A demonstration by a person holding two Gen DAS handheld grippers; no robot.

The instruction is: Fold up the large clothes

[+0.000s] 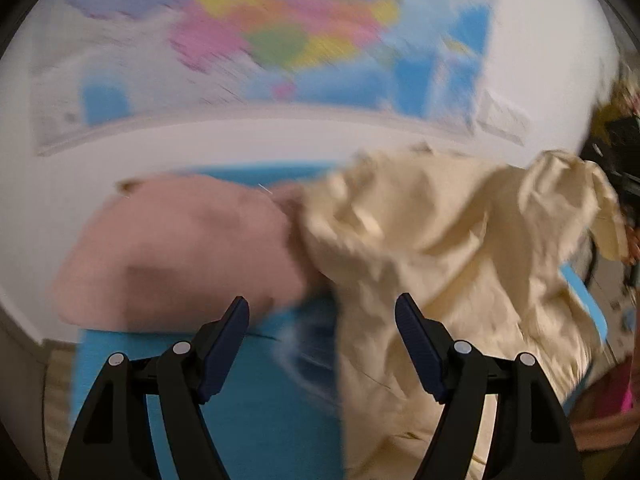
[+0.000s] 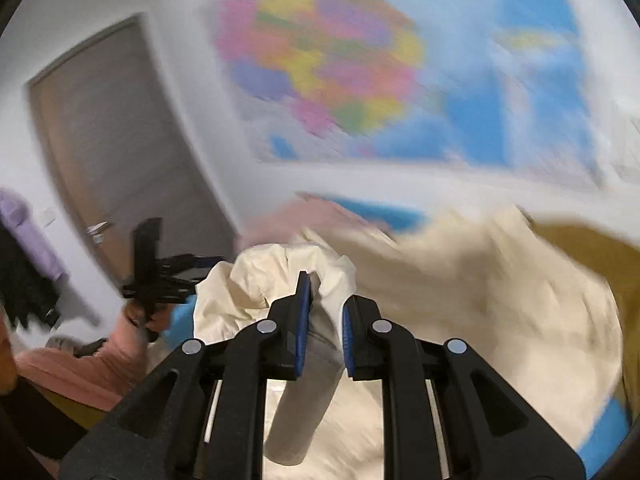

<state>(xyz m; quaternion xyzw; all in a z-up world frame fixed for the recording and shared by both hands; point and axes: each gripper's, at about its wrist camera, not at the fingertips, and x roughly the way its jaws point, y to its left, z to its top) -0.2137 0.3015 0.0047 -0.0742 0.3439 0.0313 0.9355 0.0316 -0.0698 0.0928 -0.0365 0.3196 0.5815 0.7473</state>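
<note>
Nearest the right wrist lens, right gripper (image 2: pixel 323 300) clamped on a bunched fold of cream garment (image 2: pixel 460 280), fabric pinched between the two blue pads and hanging down between the black arms. Beyond it, rest of the cream cloth spread in crumpled heaps toward the right, over a blue surface (image 2: pixel 608 436) showing at the lower right edge. To the left, pink garment (image 2: pixel 80 368) lying lower down, and left gripper (image 2: pixel 160 276) seen as a dark blurred shape above it.

From the left wrist view, left gripper (image 1: pixel 322 320) standing wide apart, nothing between the pads, hanging over bare blue surface (image 1: pixel 248 400). Just ahead on the left, pink garment (image 1: pixel 180 256) lying in a soft mound; on the right, cream garment (image 1: pixel 448 248) rising in a rumpled ridge toward the far right, where the right gripper (image 1: pixel 618 176) shows only as a dark blur at its raised corner. The two garments touching near the middle.

Farther back, white wall with a colourful map (image 2: pixel 400 72), much blurred, and a grey-brown door (image 2: pixel 112 136) at the left.
</note>
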